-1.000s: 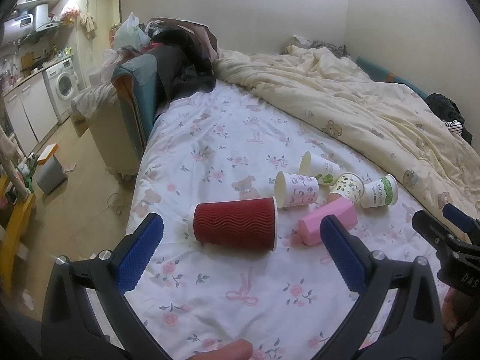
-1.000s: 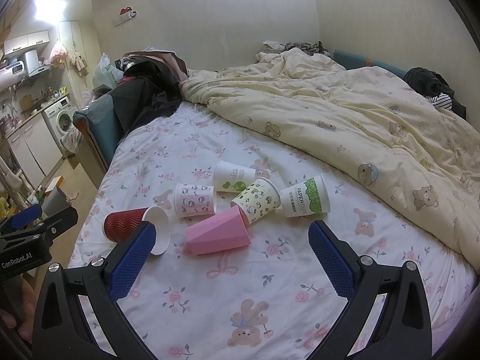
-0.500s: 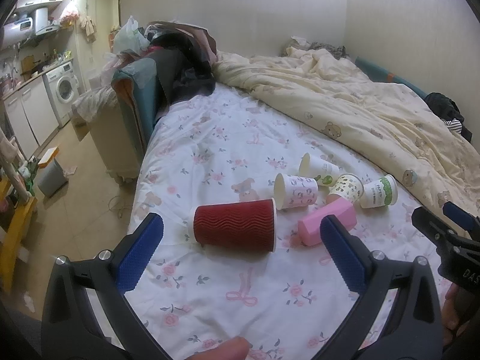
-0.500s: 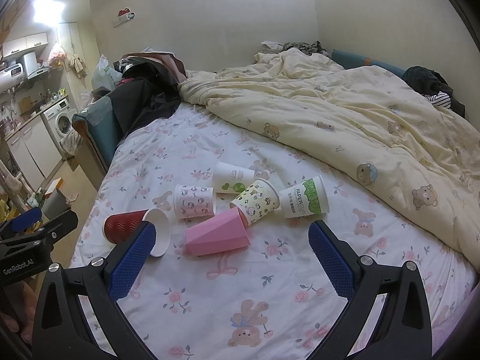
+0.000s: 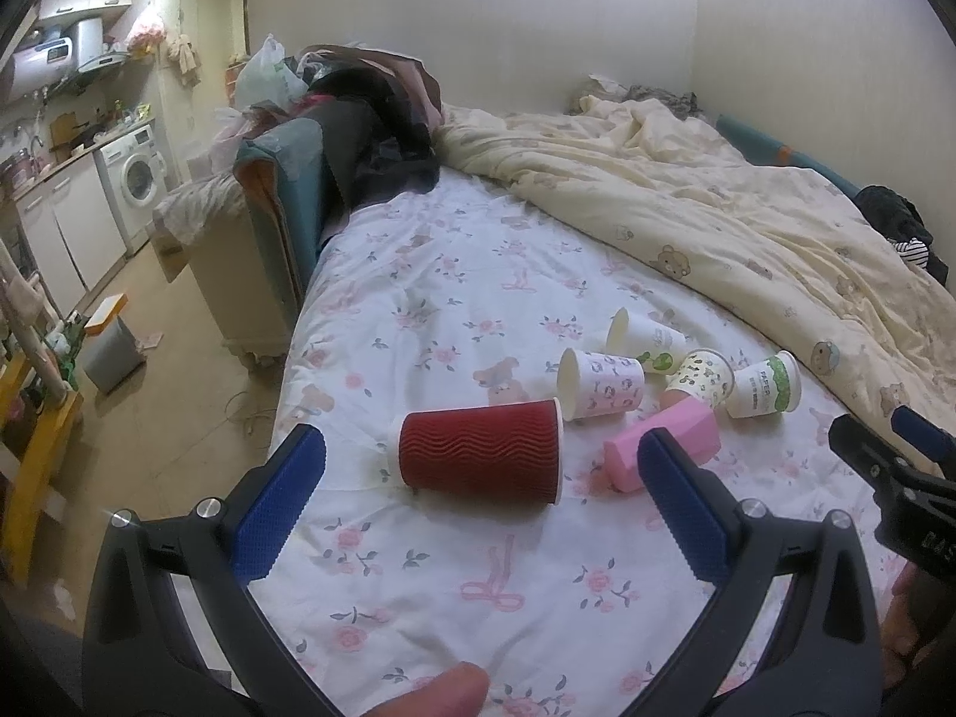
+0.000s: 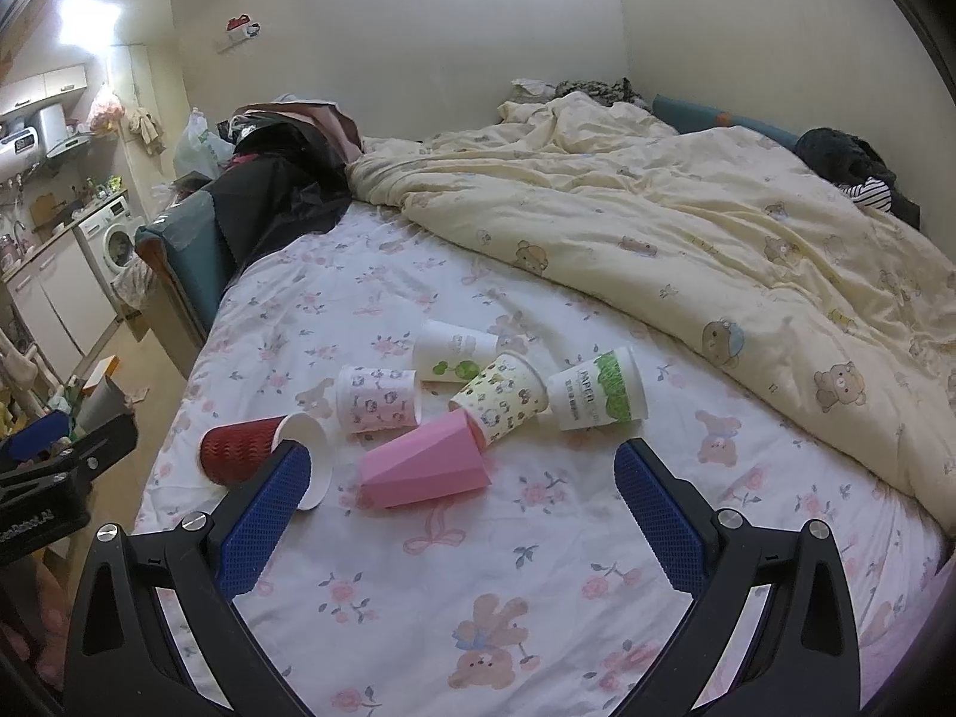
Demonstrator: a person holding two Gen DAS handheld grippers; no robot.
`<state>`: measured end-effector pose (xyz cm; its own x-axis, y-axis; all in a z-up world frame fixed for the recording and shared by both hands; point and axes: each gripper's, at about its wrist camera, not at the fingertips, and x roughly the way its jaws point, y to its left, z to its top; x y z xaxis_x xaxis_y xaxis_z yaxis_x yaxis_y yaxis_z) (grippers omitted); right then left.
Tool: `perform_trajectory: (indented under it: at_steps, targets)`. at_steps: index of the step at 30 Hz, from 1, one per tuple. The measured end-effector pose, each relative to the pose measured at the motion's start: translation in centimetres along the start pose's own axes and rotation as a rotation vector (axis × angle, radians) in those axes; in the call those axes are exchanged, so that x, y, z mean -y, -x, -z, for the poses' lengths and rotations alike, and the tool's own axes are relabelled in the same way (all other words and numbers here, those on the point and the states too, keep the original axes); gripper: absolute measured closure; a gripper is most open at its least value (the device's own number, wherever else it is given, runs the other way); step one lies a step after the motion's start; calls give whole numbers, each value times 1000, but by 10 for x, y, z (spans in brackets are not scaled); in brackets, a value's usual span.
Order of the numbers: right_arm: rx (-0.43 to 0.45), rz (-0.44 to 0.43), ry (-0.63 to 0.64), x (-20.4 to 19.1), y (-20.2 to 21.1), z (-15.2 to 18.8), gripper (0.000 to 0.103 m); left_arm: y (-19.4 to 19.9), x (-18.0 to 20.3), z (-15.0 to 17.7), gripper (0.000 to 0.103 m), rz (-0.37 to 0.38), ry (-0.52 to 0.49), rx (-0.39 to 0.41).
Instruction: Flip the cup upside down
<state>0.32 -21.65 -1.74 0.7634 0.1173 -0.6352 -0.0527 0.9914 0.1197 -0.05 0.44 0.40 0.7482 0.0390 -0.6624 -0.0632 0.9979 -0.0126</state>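
Several cups lie on their sides on the floral bed sheet (image 5: 454,299). A red ribbed cup (image 5: 481,457) lies nearest, in front of my open, empty left gripper (image 5: 478,496); it also shows in the right wrist view (image 6: 239,454). A pink faceted cup (image 6: 424,469) lies in front of my open, empty right gripper (image 6: 460,508). Behind it lie a white patterned cup (image 6: 376,399), a white cup with green leaves (image 6: 454,352), a yellow patterned cup (image 6: 502,397) and a green-banded paper cup (image 6: 597,397).
A cream bear-print duvet (image 6: 687,239) covers the bed's right half. Dark clothes and a teal chair (image 5: 287,203) stand at the bed's far left corner. The floor, a grey bin (image 5: 110,346) and a washing machine (image 5: 134,179) lie to the left.
The left wrist view has shifted slightly; the cups have not moved. Both grippers stay open.
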Motion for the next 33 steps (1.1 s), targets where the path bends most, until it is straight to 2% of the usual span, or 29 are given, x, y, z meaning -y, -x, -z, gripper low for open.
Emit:
perform_trajectory:
  at_steps: [6, 9, 13, 22, 27, 29, 31, 33]
  targets:
    - [-8, -2, 7, 0, -15, -15, 0, -13, 4, -13, 0, -2, -29, -18]
    - [-1, 1, 5, 1, -25, -24, 0, -20, 6, -22, 0, -21, -41, -11]
    - [-13, 3, 11, 1, -42, -32, 0, -38, 8, -35, 0, -47, -49, -42]
    - [-58, 14, 17, 1, -91, -43, 0, -95, -15, -45, 0, -121, 47, -198]
    - [-66, 9, 20, -2, -107, -47, 0, -117, -15, -49, 0, -126, 42, -236]
    - [-76, 9, 12, -1, -113, -48, 0, -129, -16, -50, 0, -113, 62, -274]
    - [-91, 22, 2, 2, -118, -47, 0, -144, -23, -48, 0, -103, 133, -370]
    - [-107, 35, -14, 8, -122, -46, 0, -157, -35, -44, 1, -81, 255, -481]
